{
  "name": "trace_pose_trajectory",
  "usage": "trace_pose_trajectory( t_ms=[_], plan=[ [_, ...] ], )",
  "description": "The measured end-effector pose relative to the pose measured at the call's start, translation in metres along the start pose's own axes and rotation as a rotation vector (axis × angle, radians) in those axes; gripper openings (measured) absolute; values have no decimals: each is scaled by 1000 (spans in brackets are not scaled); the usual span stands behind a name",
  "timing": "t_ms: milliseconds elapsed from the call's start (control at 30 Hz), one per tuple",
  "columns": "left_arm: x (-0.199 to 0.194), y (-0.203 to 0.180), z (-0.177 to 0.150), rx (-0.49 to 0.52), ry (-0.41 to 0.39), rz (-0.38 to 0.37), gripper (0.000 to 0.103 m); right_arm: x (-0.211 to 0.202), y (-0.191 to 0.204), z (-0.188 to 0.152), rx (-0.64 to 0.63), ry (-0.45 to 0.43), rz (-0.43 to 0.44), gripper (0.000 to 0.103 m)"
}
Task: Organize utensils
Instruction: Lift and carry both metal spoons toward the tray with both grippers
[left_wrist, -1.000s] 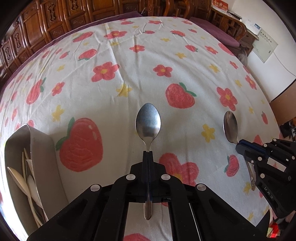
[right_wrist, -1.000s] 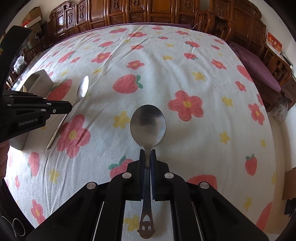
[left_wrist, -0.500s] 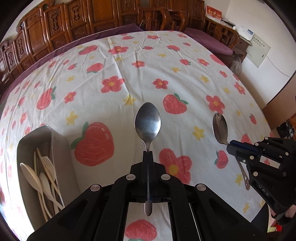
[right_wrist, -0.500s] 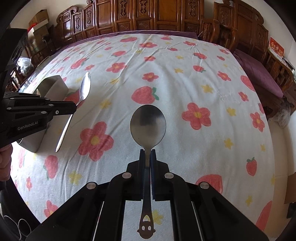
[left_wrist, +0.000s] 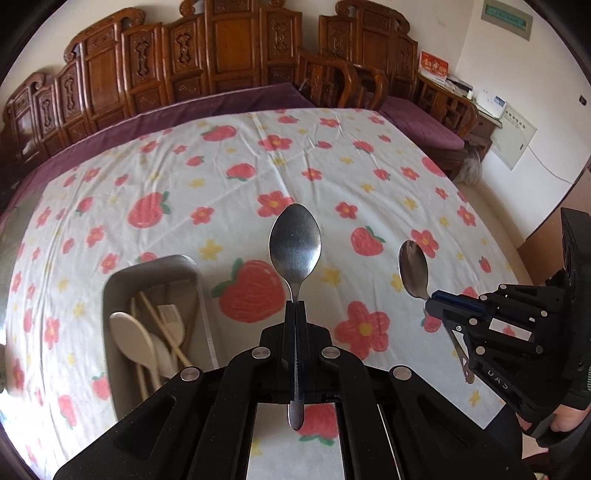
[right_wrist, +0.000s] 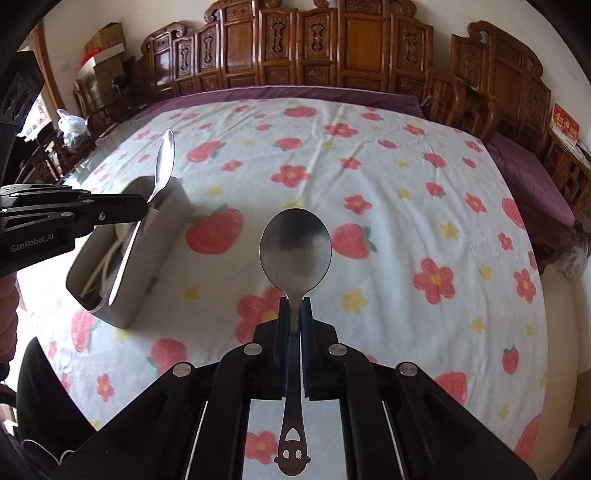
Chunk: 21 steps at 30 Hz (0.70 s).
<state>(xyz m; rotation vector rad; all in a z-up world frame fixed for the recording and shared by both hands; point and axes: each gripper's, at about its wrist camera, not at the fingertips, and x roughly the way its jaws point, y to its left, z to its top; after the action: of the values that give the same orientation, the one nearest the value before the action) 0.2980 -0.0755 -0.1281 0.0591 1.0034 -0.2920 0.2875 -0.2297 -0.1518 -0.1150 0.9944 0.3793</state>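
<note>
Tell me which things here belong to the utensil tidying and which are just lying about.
Belongs to the job:
- pointed metal spoon in left claw
- round metal spoon in right claw
- grey utensil bin
- wooden utensils inside

Just there:
- strawberry tablecloth
- carved wooden chairs

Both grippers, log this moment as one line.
left gripper: shut on oval spoon | right gripper: shut on round spoon | bin: wooden utensils inside

**Two spoons up, tray to my left**

My left claw (left_wrist: 295, 306) holds a spoon (left_wrist: 294, 240) above the tabletop (left_wrist: 332, 166); my right claw (right_wrist: 294, 306) holds another spoon (right_wrist: 295, 251) beside it. The tray (left_wrist: 114, 295) sits on the tabletop at left, with wooden utensils (left_wrist: 147, 339) lying in it.
</note>
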Motion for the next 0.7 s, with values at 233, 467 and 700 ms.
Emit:
trace_pose_trajectory(
  t_ms=[233,467,700],
  plan=[
    [-19,41,-12,-47,-15,48,0,-2,47,21,-51,-18,47,7],
    [-17,81,-31,-97,7,84,0,3,85,36,-89,-18,83,7],
    [-2,108,-45,-137,36,94,0,5,110,46,-98,-13,109,7]
  ],
)
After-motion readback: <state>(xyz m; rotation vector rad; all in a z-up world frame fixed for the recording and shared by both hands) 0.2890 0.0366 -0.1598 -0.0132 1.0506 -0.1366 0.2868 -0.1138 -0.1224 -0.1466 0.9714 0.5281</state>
